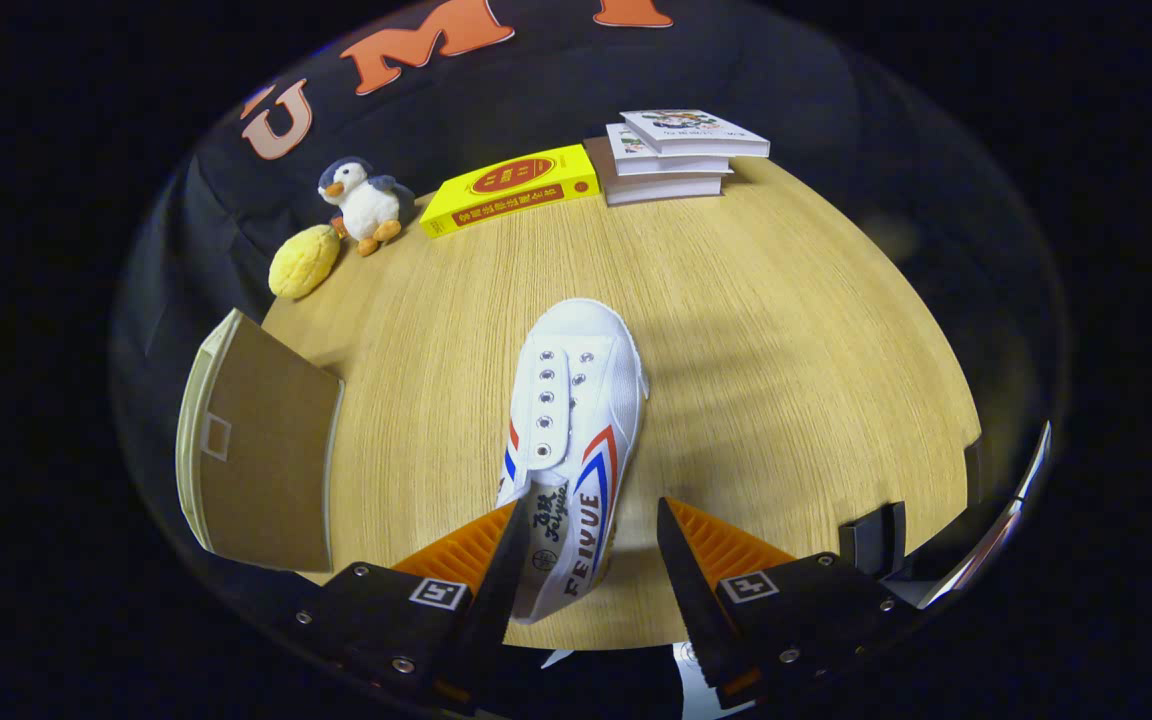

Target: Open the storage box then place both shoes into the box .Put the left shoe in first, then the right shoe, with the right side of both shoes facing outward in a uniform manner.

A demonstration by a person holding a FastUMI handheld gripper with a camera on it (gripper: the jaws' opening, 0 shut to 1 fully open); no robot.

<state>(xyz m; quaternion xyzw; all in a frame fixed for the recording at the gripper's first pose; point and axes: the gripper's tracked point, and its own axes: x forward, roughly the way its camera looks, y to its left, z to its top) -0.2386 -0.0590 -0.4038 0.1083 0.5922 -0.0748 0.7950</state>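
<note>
Gripper view: white canvas shoe (pixel 576 420) lying flat on the wooden table (pixel 786 380), toe pointing away, heel end reaching back between the fingers. Gripper (pixel 586 560) spread apart, nothing clamped; one finger (pixel 501 560) close against the shoe's heel side, possibly touching, the other finger standing clear with bare table between it and the canvas. Lace eyelets empty, tongue loose, striped side panel turned toward the free finger.

Storage box (pixel 256 450) off to the shoe's left, near but apart, brown flap standing tilted open, inside not readable from here. Well beyond the shoe's toe: a yellow book (pixel 511 188), a stack of books (pixel 671 155) beside it, a plush penguin (pixel 366 205) and a yellow plush lump (pixel 304 262) out past the box.

Looks like a light thing, this shoe: soft canvas upper that will cave under a pinch, stiffer rubber sole and heel. Best bite probably across the heel collar or the side wall near the heel, one finger inside the opening, one outside. Avoid the floppy tongue. Likely to droop toe-down when lifted, so grip firmly and low.
</note>
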